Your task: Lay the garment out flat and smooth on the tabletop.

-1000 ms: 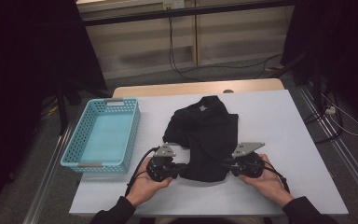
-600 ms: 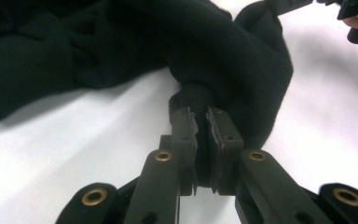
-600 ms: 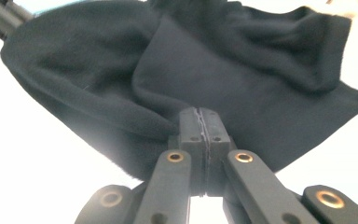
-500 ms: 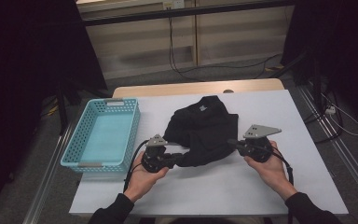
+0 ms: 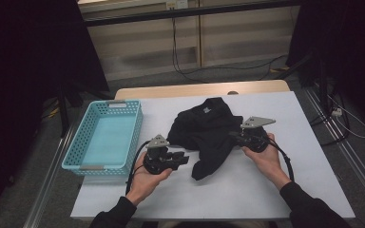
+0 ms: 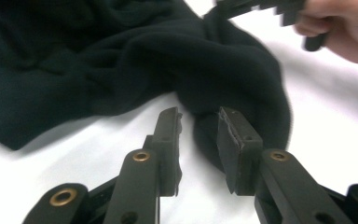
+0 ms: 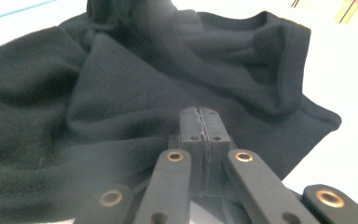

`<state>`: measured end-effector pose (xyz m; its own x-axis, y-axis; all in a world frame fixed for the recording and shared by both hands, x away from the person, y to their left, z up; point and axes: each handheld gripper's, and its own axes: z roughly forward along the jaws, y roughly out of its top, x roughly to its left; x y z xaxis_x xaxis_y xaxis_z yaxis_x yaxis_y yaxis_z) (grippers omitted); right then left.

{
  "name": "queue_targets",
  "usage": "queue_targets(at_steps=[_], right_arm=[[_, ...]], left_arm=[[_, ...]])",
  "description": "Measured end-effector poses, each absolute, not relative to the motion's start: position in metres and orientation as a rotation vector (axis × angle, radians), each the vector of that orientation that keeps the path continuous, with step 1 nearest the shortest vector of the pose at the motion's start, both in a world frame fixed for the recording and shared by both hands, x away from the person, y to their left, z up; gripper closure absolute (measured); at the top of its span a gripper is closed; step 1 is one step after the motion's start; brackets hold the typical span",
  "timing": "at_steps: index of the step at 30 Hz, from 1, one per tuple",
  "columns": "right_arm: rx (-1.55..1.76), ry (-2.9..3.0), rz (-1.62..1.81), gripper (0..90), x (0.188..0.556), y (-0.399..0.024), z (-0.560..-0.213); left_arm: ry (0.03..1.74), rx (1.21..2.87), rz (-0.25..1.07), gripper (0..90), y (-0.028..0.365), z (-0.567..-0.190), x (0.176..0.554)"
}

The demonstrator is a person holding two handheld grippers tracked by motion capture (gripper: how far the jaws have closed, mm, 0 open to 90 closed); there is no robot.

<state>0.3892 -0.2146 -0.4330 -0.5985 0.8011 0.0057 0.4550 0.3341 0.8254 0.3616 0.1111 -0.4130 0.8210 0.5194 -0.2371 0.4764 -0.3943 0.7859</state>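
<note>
In the left gripper view we see our left gripper (image 6: 198, 128) with its two black jaws standing a little apart; they have just been opening, and nothing is pinched between them, though a dangling fold of the black garment (image 6: 135, 60) lies just beyond the tips on the white table (image 6: 335, 140). Far off in that same view, at the top right, our right hand (image 6: 340, 25) shows with the other gripper biting the cloth's edge. In the right gripper view our right gripper (image 7: 200, 123) has its jaws pressed together, a thin fold of the black garment (image 7: 121, 107) clamped in the seam between them, and the cloth spreads out ahead, showing a ribbed hem or cuff at the upper right. The high view gives us what the close ones cannot: the left gripper (image 5: 183, 159) rests low on the table in our left hand (image 5: 147, 178), just left of the garment's hanging end, while the right gripper (image 5: 235, 137) sits at the garment's right edge in our right hand (image 5: 266, 159). From above, the black garment (image 5: 206, 130) lies crumpled near the middle of the table (image 5: 247, 194), with a small label at its far end. A light blue plastic basket (image 5: 81, 152) stands to the left of it, well apart from the cloth, close beside the left hand.
</note>
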Motion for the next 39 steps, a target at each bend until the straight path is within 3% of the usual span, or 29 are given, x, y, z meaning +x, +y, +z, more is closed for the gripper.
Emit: queue_targets(at_steps=[6, 9, 17, 23, 25, 28, 29, 39], right_arm=[[1.101, 2.217, 1.151, 89.7, 0.388, -0.213, -0.437], [1.102, 2.218, 1.149, 89.6, 0.387, -0.214, -0.438], [1.089, 2.208, 1.153, 89.6, 0.379, -0.219, -0.434], [1.085, 2.203, 1.166, 89.3, 0.376, -0.221, -0.431], [1.085, 2.207, 1.167, 89.3, 0.376, -0.22, -0.431], [1.074, 2.208, 1.169, 89.3, 0.374, -0.219, -0.43], [1.069, 2.204, 1.173, 89.3, 0.374, -0.219, -0.429], [1.037, 2.143, 1.25, 89.4, 0.369, -0.227, -0.404]], left_arm=[[0.63, 2.108, 0.025, 57.8, 0.093, -0.417, 0.35], [0.609, 2.133, 0.02, 60.2, 0.087, -0.421, 0.348], [0.541, 2.214, 0.055, 51.6, 0.073, -0.432, 0.34], [0.526, 2.245, 0.125, 50.6, 0.064, -0.438, 0.338], [0.536, 2.254, 0.176, 56.7, 0.06, -0.442, 0.34], [0.57, 2.246, 0.185, 81.2, 0.06, -0.441, 0.347], [0.581, 2.236, 0.175, 85.0, 0.062, -0.438, 0.349], [0.639, 2.022, 0.161, 87.2, 0.094, -0.39, 0.363]])
